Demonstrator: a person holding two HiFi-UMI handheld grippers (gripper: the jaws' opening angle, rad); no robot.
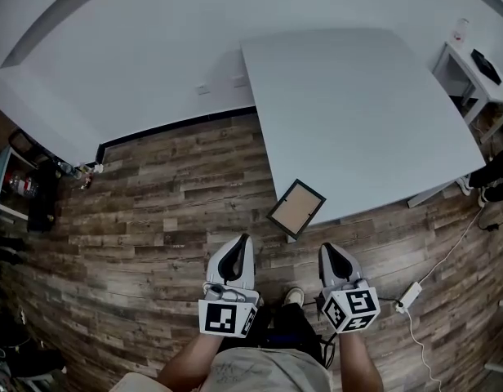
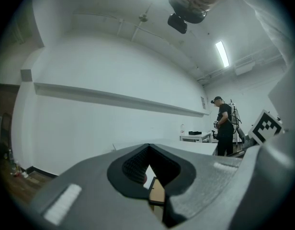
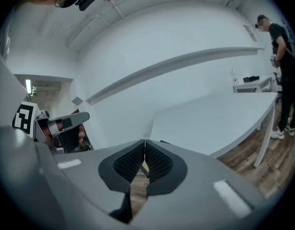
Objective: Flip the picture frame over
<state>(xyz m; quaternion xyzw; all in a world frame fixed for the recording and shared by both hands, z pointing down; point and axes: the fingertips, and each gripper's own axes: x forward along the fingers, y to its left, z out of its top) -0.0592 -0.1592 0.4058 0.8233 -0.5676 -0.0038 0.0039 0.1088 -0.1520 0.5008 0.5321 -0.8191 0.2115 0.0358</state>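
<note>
The wooden floor fills the lower part of the head view, and the big white tabletop stretches away from me above it. A smaller white table stands beyond its far right corner, and another person stands near that one in the left gripper view. I hold both tools low over the floor, just short of the tabletop's near edge. My left tongs are closed tip to tip with nothing in them, and so are my right tongs. The picture frame lies flat at the near left corner of the tabletop, dark rim around a tan panel, between and just ahead of the two tips. A white power strip lies on the floor to my right.
</note>
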